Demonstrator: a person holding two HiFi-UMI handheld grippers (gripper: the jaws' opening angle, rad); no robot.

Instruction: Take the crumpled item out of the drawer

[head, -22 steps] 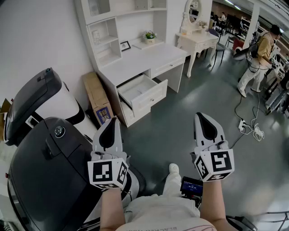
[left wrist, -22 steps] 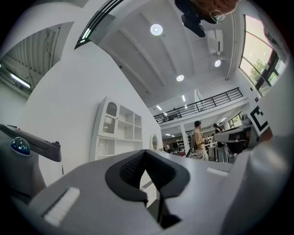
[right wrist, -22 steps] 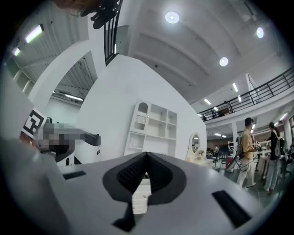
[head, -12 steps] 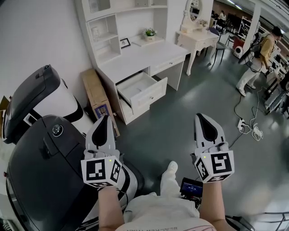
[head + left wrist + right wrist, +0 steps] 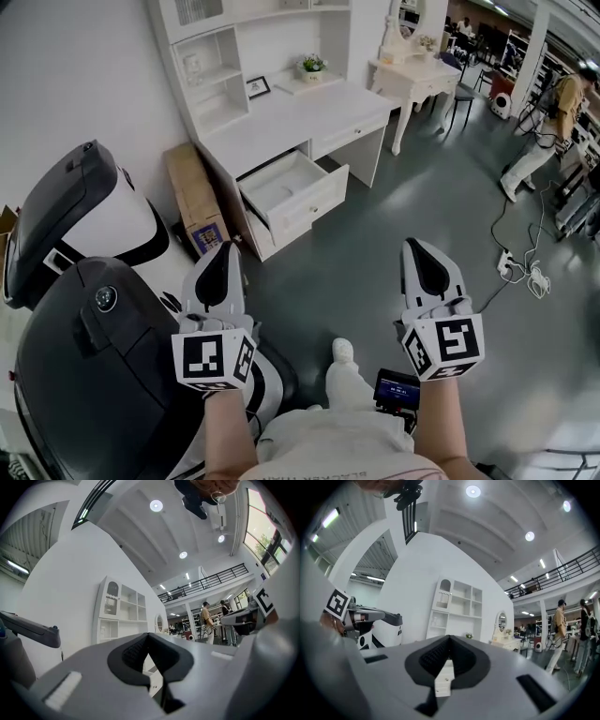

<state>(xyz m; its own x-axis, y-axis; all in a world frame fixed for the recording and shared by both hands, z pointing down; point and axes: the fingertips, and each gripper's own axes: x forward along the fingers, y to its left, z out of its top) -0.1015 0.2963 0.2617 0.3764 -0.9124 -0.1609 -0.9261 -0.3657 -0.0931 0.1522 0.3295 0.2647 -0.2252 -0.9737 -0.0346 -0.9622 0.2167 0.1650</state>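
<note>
The white desk's upper drawer [image 5: 292, 191] stands pulled open across the grey floor, far ahead of both grippers. Its inside looks white and I can make out no crumpled item in it from here. My left gripper [image 5: 222, 251] is held low at the left, jaws closed together and empty. My right gripper [image 5: 419, 246] is level with it at the right, also shut with nothing in it. In the left gripper view the gripper's [image 5: 148, 635] tips meet in front of the shelf unit. In the right gripper view the drawer [image 5: 444, 679] shows below the closed gripper [image 5: 449, 638].
A big black-and-white machine [image 5: 84, 356] fills the left foreground beside my left arm. A cardboard box [image 5: 194, 197] leans against the desk [image 5: 300, 117]. A white dressing table [image 5: 412, 80] stands behind. A person [image 5: 553, 122] stands far right, with cables [image 5: 520, 267] on the floor.
My left gripper has drifted a little to the left and lower. The right gripper has barely moved. The desk and open drawer sit slightly nearer and lower in the head view.
</note>
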